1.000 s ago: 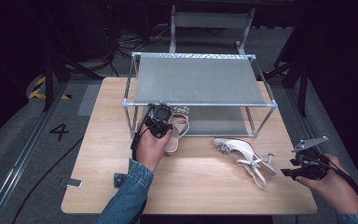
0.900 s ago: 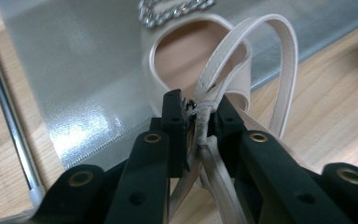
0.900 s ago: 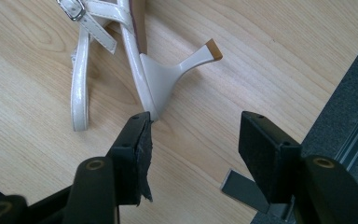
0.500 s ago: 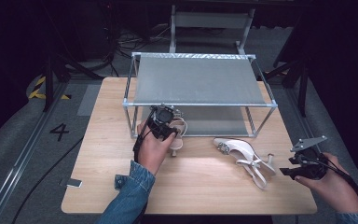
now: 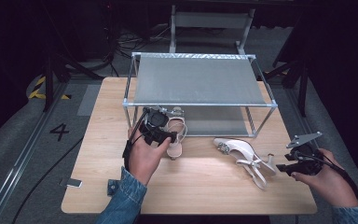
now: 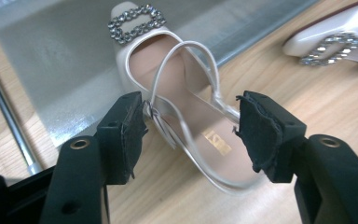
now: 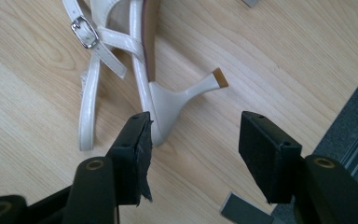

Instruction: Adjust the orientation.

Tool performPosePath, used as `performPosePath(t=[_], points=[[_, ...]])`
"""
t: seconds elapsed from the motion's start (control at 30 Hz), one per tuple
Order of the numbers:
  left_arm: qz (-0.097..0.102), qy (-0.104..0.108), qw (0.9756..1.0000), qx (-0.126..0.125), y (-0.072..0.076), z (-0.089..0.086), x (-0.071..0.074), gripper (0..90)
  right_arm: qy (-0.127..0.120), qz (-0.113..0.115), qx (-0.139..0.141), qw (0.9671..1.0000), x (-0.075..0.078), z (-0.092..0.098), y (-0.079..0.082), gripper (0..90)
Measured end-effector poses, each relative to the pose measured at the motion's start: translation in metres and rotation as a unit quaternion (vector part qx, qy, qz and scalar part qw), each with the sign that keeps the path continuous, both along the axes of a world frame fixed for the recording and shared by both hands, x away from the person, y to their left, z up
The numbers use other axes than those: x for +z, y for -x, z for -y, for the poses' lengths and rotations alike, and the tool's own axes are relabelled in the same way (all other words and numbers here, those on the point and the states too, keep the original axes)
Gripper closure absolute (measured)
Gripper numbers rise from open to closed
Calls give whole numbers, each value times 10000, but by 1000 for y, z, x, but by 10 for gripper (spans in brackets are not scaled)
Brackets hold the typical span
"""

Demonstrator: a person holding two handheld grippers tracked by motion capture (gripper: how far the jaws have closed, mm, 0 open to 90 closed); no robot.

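A cream slingback shoe (image 5: 177,145) with a rhinestone buckle rests with its toe on the rack's lower shelf (image 5: 214,122) and its heel end on the wooden table (image 5: 196,186). My left gripper (image 5: 169,136) hovers over that heel end. Its jaws have just been opening, and the shoe (image 6: 186,116) lies between the pads of the left gripper (image 6: 193,112) with its straps loose. The matching shoe (image 5: 242,151) lies on its side at the right. My right gripper (image 5: 282,168) stands open just behind that shoe's heel (image 7: 168,100); the jaws of the right gripper (image 7: 198,128) hold nothing.
A metal rack (image 5: 200,79) with two grey shelves takes up the back half of the table. Small items lie near the front left corner (image 5: 72,183). A grey tab (image 7: 247,212) lies by the table's right edge, beyond which the floor drops away.
My left gripper has opened its jaws and let go of the shoe's heel end, lifting and drawing back a little. The right hand has stayed put.
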State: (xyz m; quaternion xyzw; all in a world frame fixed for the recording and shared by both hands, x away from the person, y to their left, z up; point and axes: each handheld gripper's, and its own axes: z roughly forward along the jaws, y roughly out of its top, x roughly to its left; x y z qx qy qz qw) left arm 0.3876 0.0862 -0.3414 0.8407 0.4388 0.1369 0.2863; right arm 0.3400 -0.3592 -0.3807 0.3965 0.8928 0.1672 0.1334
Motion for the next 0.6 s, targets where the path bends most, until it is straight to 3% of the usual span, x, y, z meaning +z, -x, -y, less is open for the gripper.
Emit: performPosePath(t=[0.17, 0.27, 0.6], points=[[-69, -103, 9999, -24, 13, -1, 1, 411, -2, 6, 106, 9999, 1, -6, -4, 452], [-288, -208, 9992, -201, 22, 0, -6, 419, -19, 28, 177, 9998, 2, -11, -9, 451], [-547, -212, 9974, -430, 39, 2, -26, 457, -96, 54, 321, 9994, 5, -20, -19, 450]])
